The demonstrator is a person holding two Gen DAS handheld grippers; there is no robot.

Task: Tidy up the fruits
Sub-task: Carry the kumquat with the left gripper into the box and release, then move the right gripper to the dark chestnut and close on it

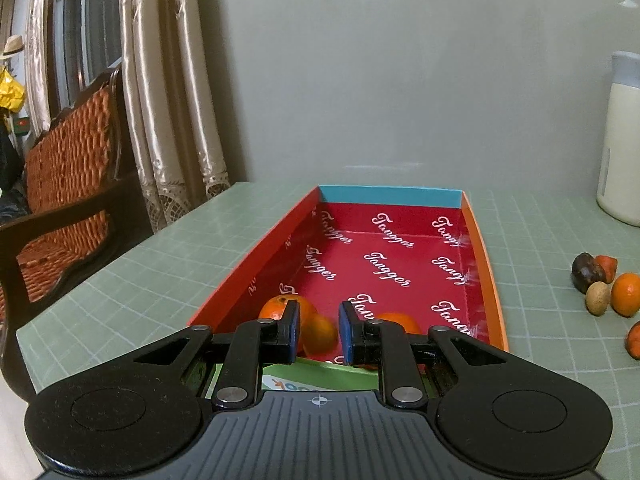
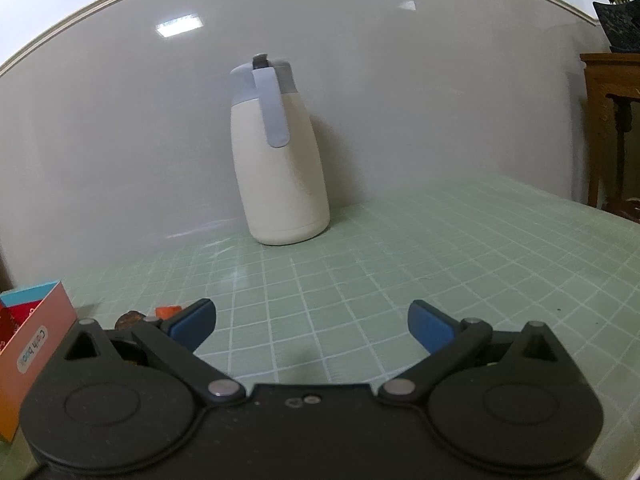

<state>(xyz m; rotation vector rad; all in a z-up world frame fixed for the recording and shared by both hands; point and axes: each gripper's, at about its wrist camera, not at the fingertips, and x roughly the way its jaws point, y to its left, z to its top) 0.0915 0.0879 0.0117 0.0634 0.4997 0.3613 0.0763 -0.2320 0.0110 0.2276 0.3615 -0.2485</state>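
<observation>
**Left gripper** [image 1: 320,330]: black plastic linkage with blue rubber-faced pads [image 1: 294,326]. The jaws are drawn in to a narrow gap and nothing is pressed between them. It hangs over the near end of the box.

**Right gripper** [image 2: 312,326]: same build. The jaws are spread wide and empty, over bare mat.

**Box** [image 1: 476,248]: a long, shallow cardboard tray. Its glossy crimson floor is printed with white script, the side walls are orange-red, the far wall is blue and the near wall is green. It runs lengthwise away from the left gripper. In the right wrist view its corner [image 2: 36,344] sits at the left edge.

**Oranges in box**: three, round, with dimpled skin, all at the near end.
- One [image 1: 280,306] is in the near left corner.
- One [image 1: 320,334] touches it and is seen through the gap between the jaws.
- One [image 1: 400,320] lies towards the near right side, partly hidden by the right finger.

**Loose fruits**: a cluster on the surface, well to the right of the box.
- dark glossy round fruit [image 1: 586,270]
- red-orange piece [image 1: 607,266]
- tan oval fruit [image 1: 598,298]
- round orange [image 1: 626,294]
- a further orange-and-dark fruit [image 1: 634,340], cut off by the frame edge

**Surface** [image 1: 160,264]: a matt pale green mat with a white grid.

**Jug** [image 2: 280,160]: a cream, tapered cylinder with a grey-blue lid and strap handle. It stands upright at the far edge against the wall.

**Wicker chair** [image 1: 68,152]: woven cane back in a dark wood frame, beyond the left edge.

**Curtain** [image 1: 160,100]: a satin fabric with a lace hem.
</observation>
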